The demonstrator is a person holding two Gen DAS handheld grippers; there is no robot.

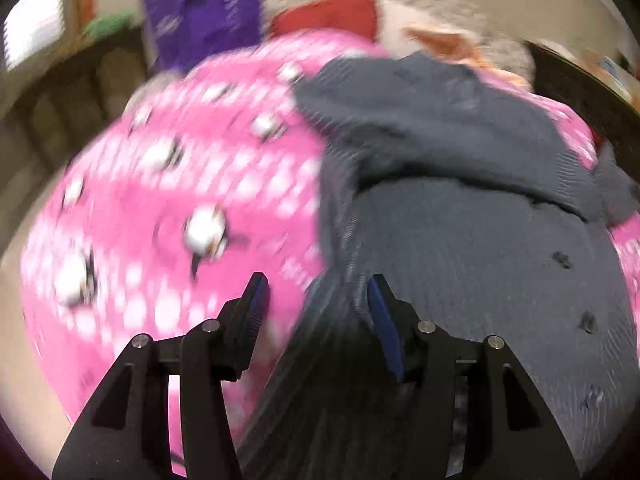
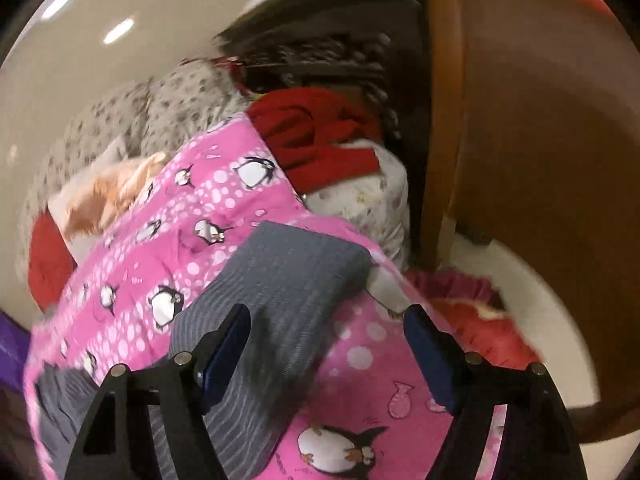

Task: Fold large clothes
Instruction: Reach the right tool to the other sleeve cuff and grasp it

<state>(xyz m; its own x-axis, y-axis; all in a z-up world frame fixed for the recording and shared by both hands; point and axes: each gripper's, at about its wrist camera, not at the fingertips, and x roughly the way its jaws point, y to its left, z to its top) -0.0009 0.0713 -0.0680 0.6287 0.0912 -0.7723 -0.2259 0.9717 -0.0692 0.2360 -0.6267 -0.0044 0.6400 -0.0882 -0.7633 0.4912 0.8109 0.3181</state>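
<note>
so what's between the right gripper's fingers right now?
In the right wrist view, the open right gripper has a grey ribbed garment under its left finger, and pink penguin-print bedding fills the rest of the gap.

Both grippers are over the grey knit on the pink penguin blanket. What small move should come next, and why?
Probably close the left gripper on the bunched edge of the grey knit garment. Its jaws stand open with that ribbed fold rising between them, so a grasp looks ready. The right gripper is also open, above the garment's flat end on the pink penguin blanket, gripping nothing yet.
</note>
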